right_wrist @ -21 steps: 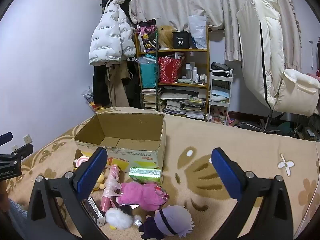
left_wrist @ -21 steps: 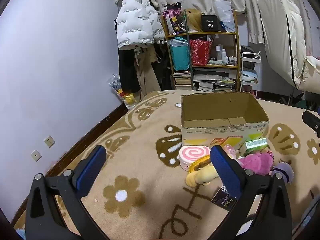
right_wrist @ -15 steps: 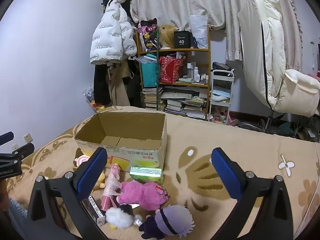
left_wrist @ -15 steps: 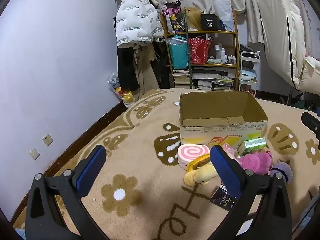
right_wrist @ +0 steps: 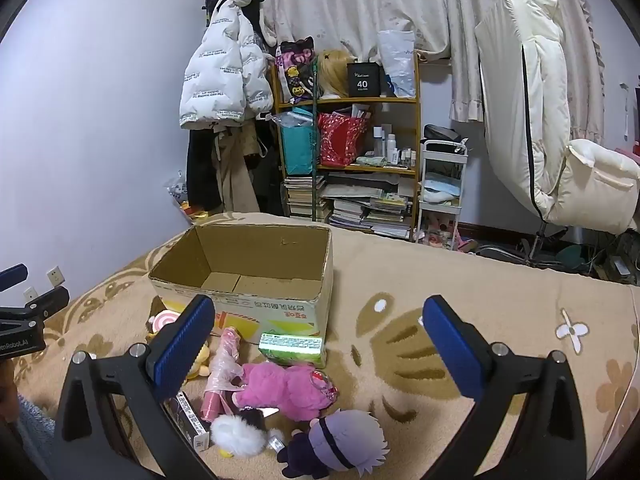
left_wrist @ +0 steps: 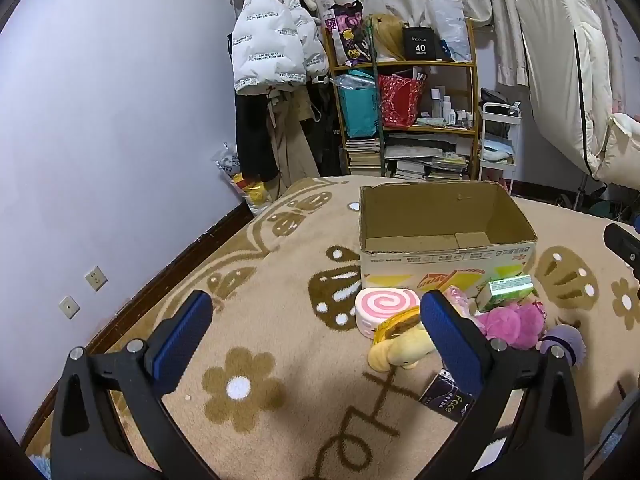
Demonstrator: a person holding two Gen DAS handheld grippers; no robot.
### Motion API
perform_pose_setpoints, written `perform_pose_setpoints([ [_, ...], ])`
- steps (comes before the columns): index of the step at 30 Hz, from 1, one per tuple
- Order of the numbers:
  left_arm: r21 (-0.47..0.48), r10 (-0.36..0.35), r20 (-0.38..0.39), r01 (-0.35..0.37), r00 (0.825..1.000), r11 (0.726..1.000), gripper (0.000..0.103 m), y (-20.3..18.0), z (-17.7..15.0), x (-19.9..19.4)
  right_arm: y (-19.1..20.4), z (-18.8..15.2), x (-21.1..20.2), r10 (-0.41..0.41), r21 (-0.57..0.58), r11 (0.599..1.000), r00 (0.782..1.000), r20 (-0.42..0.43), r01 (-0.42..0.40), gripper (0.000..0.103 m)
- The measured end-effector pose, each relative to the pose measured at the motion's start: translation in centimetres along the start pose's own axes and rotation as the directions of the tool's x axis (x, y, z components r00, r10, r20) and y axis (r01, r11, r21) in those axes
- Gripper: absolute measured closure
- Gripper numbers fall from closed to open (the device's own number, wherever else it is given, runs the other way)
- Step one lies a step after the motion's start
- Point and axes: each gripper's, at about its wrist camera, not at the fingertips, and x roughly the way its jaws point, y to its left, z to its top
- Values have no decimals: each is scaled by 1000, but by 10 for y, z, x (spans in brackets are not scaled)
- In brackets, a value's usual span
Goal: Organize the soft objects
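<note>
On the patterned rug (left_wrist: 280, 432) stands an open cardboard box (left_wrist: 440, 236), upright, its inside showing only bare flaps. Just in front of its printed wall lies a cluster of things: a pink swirl cushion (left_wrist: 384, 308) nearest the left, a yellow plush (left_wrist: 400, 354) touching it from below, a green packet (left_wrist: 506, 292) leaning near the box, a pink plush (left_wrist: 512, 322) beside that, and a purple-haired doll (left_wrist: 562, 342) further right. From the right wrist view the same heap shows a wrapped pink roll (right_wrist: 222, 372), the pink plush (right_wrist: 288, 390), a white fluffy toy (right_wrist: 238, 436) and the doll (right_wrist: 344, 444) nearest the camera. The left gripper (left_wrist: 316, 332) hangs above the rug with fingers spread wide, holding nothing; its right finger (left_wrist: 448, 330) overlaps the heap in view. The right gripper (right_wrist: 316, 338) is likewise spread wide and empty, above the heap
</note>
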Motion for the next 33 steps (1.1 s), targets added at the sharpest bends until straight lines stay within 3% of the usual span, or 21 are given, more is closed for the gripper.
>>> perform_pose_setpoints([
  [33, -4, -1, 1, 1, 1000, 1000, 0, -1, -1, 2, 2, -1, 0, 0, -2, 1000, 1000, 2, 0, 0],
])
